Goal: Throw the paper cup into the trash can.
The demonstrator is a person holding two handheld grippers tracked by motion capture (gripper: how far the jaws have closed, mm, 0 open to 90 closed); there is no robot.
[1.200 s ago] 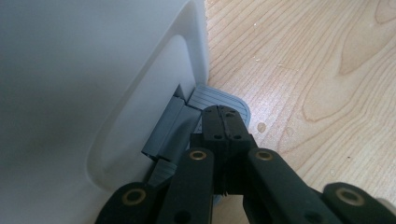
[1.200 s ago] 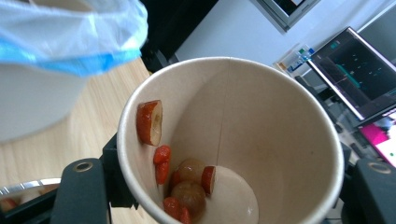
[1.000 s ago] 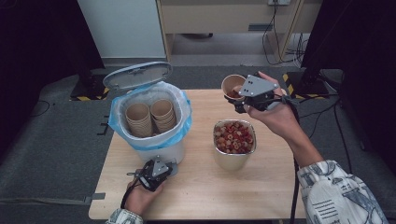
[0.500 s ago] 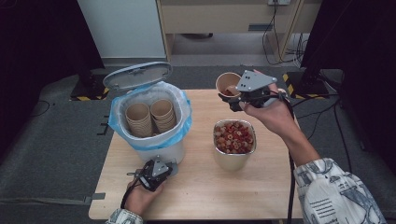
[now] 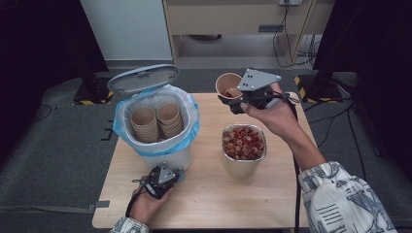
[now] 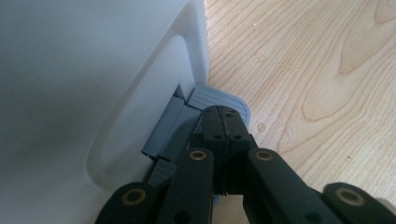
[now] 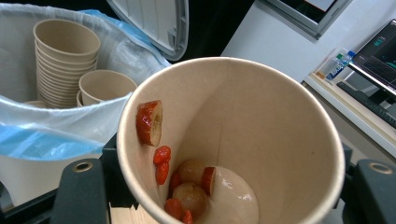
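Paper cup (image 7: 233, 140) in your right gripper (image 5: 238, 99), held above the far edge of the table (image 5: 204, 204), beyond the metal bowl (image 5: 244, 145) of red and pale snack pieces. Your jaws close on the cup's wall from either side, and the cup tips toward the white bin (image 5: 155, 131). The right gripper view shows why the tilt matters: a few red slices (image 7: 149, 122) and pale round pieces (image 7: 189, 196) cling to the inner wall and floor of the cup, so it is not yet empty. Whether you mean to shake these into the bowl or discard the cup with them cannot be told.

The bin stands at the table's left, lined with a blue bag (image 5: 192, 109) and holding two stacks of nested cups (image 5: 158, 120), one taller than the other. Its lid (image 5: 142, 78) stands raised at the back. Your left gripper (image 5: 160, 177) accounts for that: in the left gripper view its jaws are pressed together, empty, with their tips resting on the grey pedal (image 6: 219, 100) at the foot of the bin's white wall. Judged from this, you are holding the pedal down to keep the lid up, leaving the bin mouth free for the cup. Releasing the pedal early would likely drop the lid across the opening.
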